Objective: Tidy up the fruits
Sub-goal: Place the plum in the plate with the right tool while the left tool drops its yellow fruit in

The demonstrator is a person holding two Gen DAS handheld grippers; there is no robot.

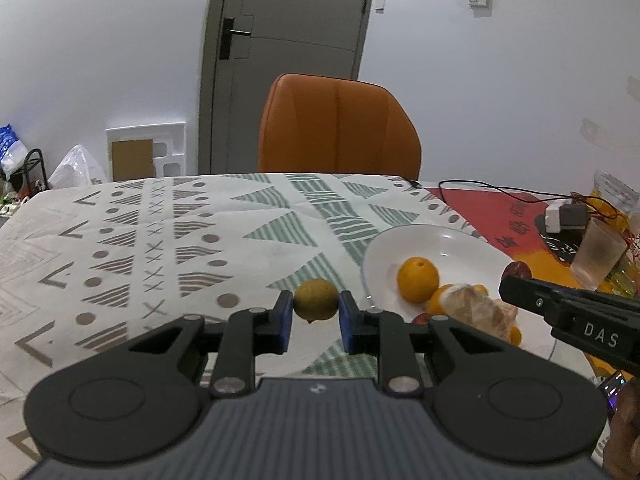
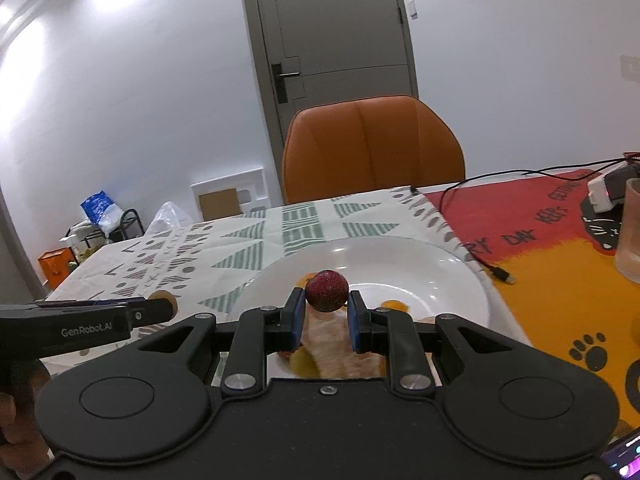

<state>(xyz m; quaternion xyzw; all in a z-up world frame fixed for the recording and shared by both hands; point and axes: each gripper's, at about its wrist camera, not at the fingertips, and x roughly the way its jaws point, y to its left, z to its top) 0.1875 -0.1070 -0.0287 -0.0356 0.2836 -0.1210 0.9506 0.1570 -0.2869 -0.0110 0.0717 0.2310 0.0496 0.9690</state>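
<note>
Your left tool [image 1: 315, 314] is clamped on a small yellow-green citrus fruit [image 1: 315, 300] at the lower centre of its view, lifted clear of the patterned surface [image 1: 160, 240], likely so it can travel to the white plate [image 1: 432, 240] at right. That plate already holds an orange [image 1: 417, 279] and some peeled pieces. Your right tool [image 2: 326, 314] pinches a dark red round fruit [image 2: 327, 290] over the same plate [image 2: 420, 276], gripped at the tips so you can release it cleanly there.

yellow-green citrus [image 1: 315, 301]: clamped, lifted above tablecloth | dark red fruit [image 2: 327, 285]: clamped over white plate [image 2: 460, 280]
</note>
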